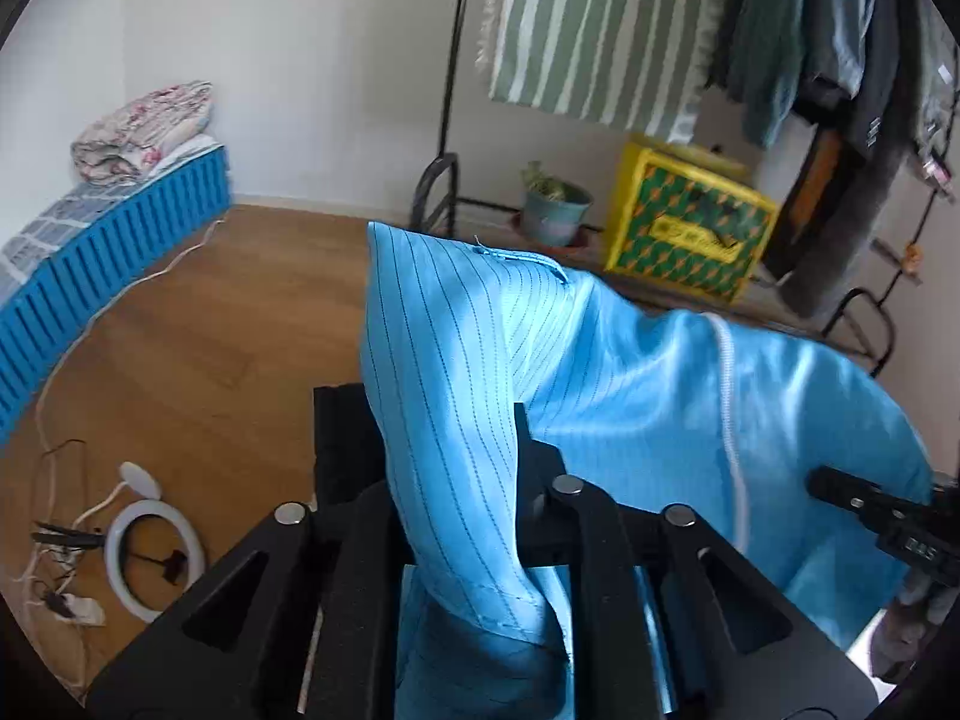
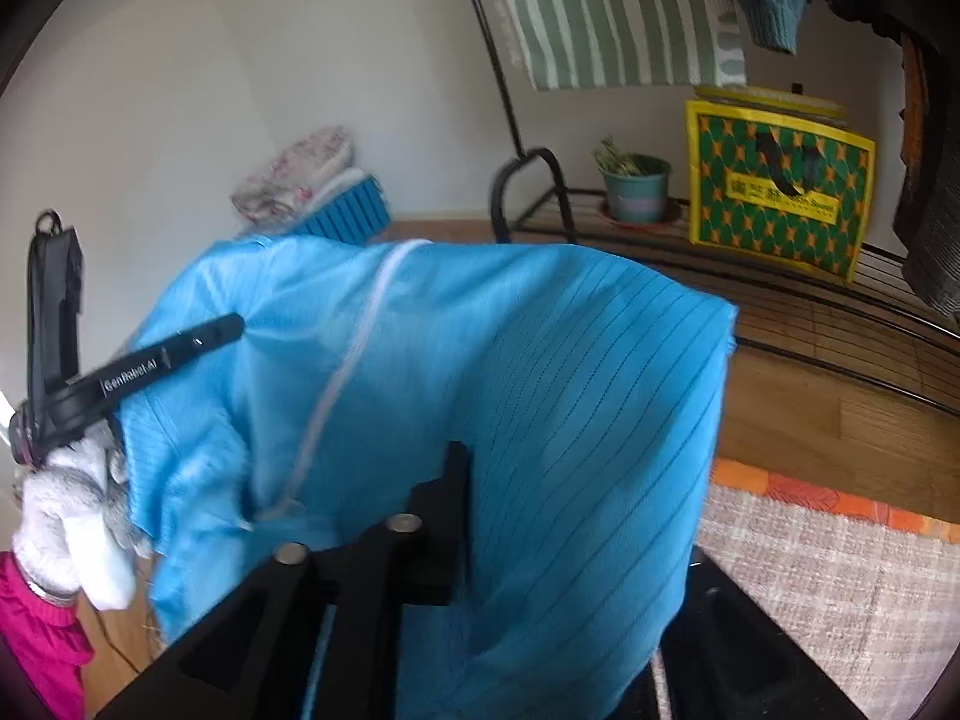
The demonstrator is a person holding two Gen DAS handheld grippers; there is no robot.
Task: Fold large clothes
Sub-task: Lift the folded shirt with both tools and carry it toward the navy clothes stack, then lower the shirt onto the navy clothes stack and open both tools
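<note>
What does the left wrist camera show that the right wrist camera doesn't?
Only the left wrist view shows the white ring light and tangled cables on the wooden floor.

Only the right wrist view shows the gloved hand, its pink sleeve, and the woven rug.

Both show the blue garment draped between the tools, the yellow-green bag, the potted plant, the striped cloth and the floral bundle.

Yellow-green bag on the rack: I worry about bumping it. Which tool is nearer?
Right. The right tool, draped in the blue garment, has the bag ahead to its right; the left tool sits farther off, on the garment's other side.
</note>
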